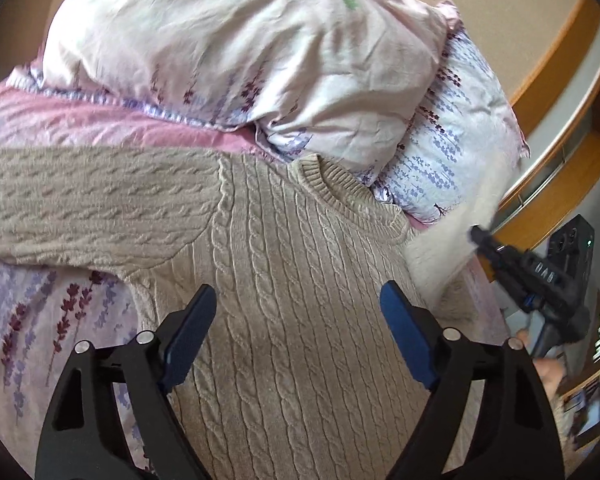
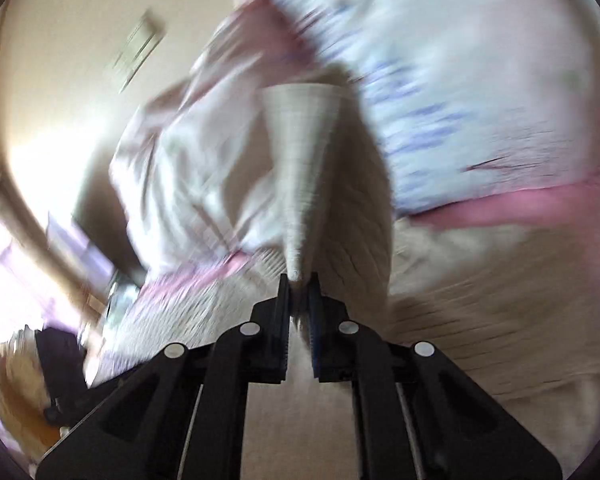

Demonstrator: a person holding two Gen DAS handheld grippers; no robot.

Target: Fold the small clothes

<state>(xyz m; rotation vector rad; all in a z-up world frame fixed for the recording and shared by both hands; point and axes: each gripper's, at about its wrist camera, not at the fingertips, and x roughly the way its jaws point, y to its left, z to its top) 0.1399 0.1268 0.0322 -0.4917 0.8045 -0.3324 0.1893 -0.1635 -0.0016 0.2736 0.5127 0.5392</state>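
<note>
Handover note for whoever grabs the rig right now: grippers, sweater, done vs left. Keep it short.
Left gripper: open, jaws wide, over the chest of the beige cable-knit sweater, nothing between the pads.
Right gripper: shut on the pale ribbed sleeve cuff, held up off the bed; that view is heavily blurred.
Sweater lies spread flat, front up, on the pink floral bedsheet, collar toward the white floral pillows. The other sleeve lies stretched out sideways.
Done: one sleeve gripped.
Left: probably lay that sleeve across the body, fold the other sleeve in, then fold the body.

Home bedroom: floral bedsheet [image 1: 40, 312], pillows [image 1: 260, 52], wooden furniture [image 1: 556, 184].
</note>
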